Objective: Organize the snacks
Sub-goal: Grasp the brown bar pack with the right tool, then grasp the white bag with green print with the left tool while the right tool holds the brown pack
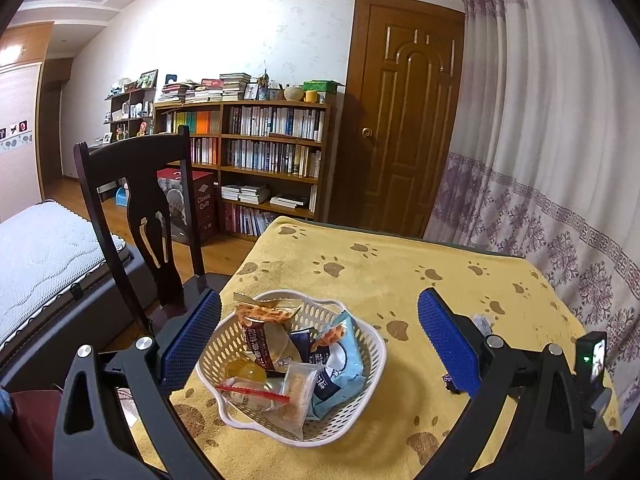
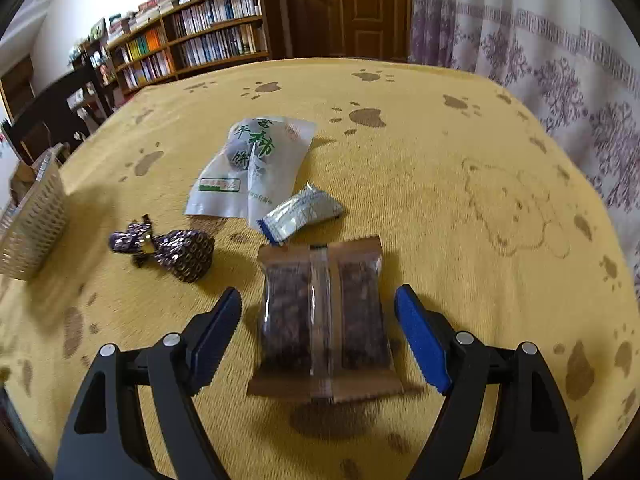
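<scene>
You are straddling the brown snack packet (image 2: 324, 320) with your right gripper (image 2: 320, 332), jaws apart for gripping; left gripper (image 1: 318, 336) is framing the basket (image 1: 362, 412), jaws apart.

Your right gripper (image 2: 318, 326) is hanging spread wide around the brown snack packet (image 2: 325, 320) that is lying flat on the yellow cloth (image 2: 460, 152), pads apart from it.

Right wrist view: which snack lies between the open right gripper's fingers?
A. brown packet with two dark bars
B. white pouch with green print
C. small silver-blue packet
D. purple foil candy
A: the brown packet lies flat on the cloth between the right gripper fingers, which stand apart on either side of it.
</scene>
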Tool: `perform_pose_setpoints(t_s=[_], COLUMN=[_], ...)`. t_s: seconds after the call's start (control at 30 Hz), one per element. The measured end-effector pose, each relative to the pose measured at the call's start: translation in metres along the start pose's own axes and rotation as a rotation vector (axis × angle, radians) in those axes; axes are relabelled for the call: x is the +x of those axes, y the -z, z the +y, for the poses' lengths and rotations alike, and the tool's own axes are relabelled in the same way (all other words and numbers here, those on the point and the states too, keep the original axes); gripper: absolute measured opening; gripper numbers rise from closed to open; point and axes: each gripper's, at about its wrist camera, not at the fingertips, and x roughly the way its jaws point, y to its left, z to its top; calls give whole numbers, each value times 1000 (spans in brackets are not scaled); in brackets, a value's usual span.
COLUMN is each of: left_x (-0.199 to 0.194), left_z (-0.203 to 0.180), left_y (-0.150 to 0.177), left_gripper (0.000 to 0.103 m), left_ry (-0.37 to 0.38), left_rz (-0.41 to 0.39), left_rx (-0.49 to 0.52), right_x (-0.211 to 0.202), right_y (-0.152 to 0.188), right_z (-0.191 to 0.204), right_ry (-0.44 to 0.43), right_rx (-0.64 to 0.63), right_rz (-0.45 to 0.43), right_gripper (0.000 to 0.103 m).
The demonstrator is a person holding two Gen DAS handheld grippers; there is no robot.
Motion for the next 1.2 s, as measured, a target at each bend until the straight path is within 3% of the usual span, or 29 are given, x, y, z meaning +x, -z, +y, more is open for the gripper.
perform_pose_setpoints(t_s=[0.1, 0.23, 0.33, 0.77, 1.2], left_x=[0, 0, 0, 8, 52], left_z=[-1, -2, -5, -32, -100], left_y=[0, 1, 2, 9, 21], left_gripper=[100, 100, 100, 100, 100], left_ry=[0, 1, 5, 51, 134], left_rz=[1, 5, 7, 49, 153], left_rx=[-1, 3, 13, 54, 163], right_x=[3, 0, -3, -23, -13], right_y=[-2, -2, 1, 0, 4], right_z=[3, 4, 1, -31, -43], right_ry=[30, 41, 40, 6, -17], right_rx=[-25, -44, -37, 87, 143], right_rz=[8, -2, -10, -69, -78], right_gripper=[75, 57, 55, 54, 54])
